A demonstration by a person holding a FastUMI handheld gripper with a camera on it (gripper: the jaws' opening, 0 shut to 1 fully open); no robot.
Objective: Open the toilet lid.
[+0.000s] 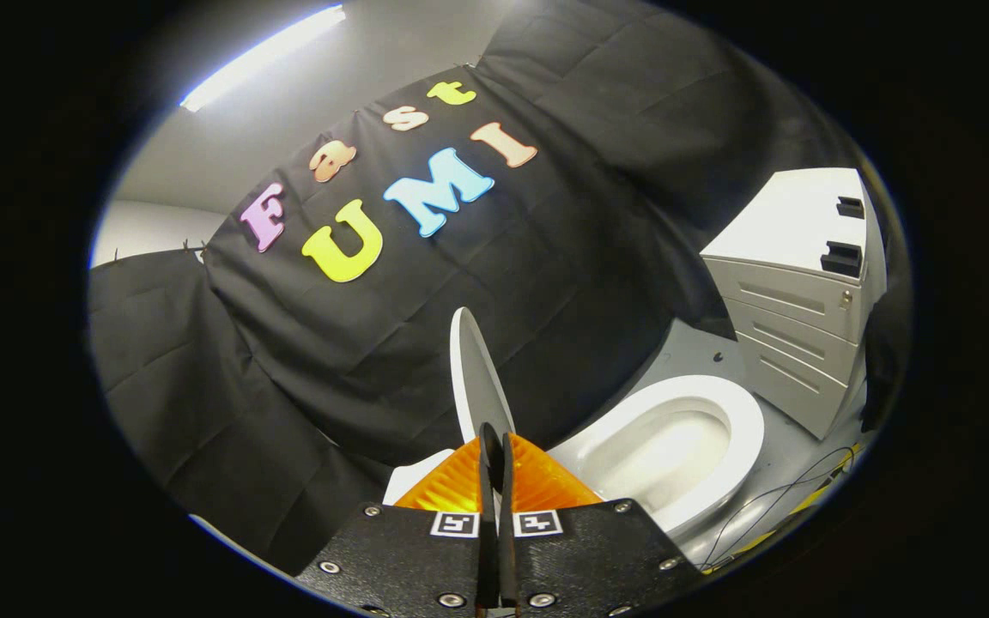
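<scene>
I read toilet lid point(475, 378) as rigid, light, smooth plastic; already raised upright. My gripper point(494, 446) pinches its front edge; hold lightly, may slip.

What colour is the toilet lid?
White; the lid shows best in the gripper view.

The toilet lid point(476, 378) and the toilet seat point(700, 403) are finished in plain white, and the bowl inside the seat is seen in a slightly creamier white. The drawer cabinet point(795, 326) is coloured white to pale grey, with two black blocks point(842, 257) on its top; the floor point(700, 352) is rendered in plain light grey. The booth wall point(288, 360) is covered in unpatterned black cloth, and a thin dark cable point(769, 506) is seen beside a yellow strip on the floor.
</scene>
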